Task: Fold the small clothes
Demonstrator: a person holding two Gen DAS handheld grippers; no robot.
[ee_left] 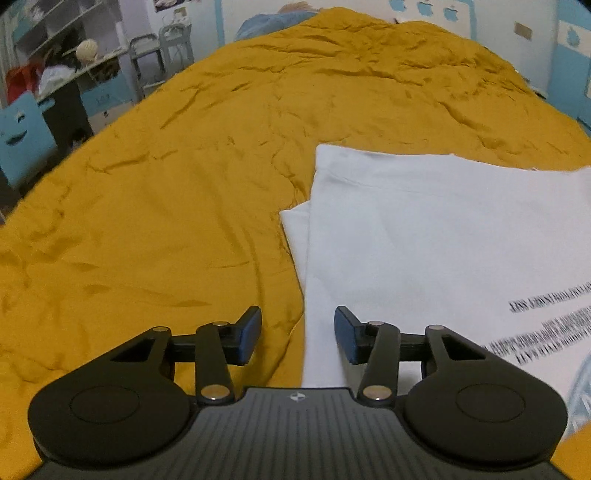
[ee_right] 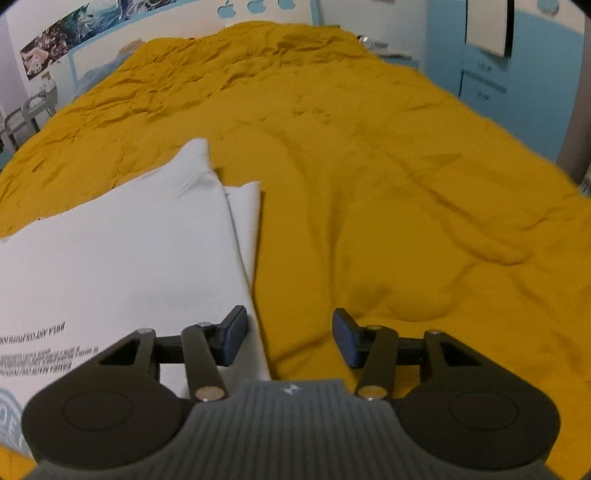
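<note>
A white T-shirt [ee_left: 424,236] with black printed text lies flat on the mustard-yellow bed cover [ee_left: 166,184], its sleeves folded in along the sides. My left gripper [ee_left: 297,334] is open and empty, hovering over the shirt's left edge. In the right wrist view the same shirt [ee_right: 122,258] lies at the left on the bed cover [ee_right: 406,203]. My right gripper [ee_right: 290,338] is open and empty, straddling the shirt's right edge.
The wrinkled yellow cover spreads over the whole bed. Shelves and a desk with clutter [ee_left: 62,70] stand off the bed's left side. Blue cabinets [ee_right: 509,74] stand off the right side. A blue pillow [ee_left: 269,22] lies at the head.
</note>
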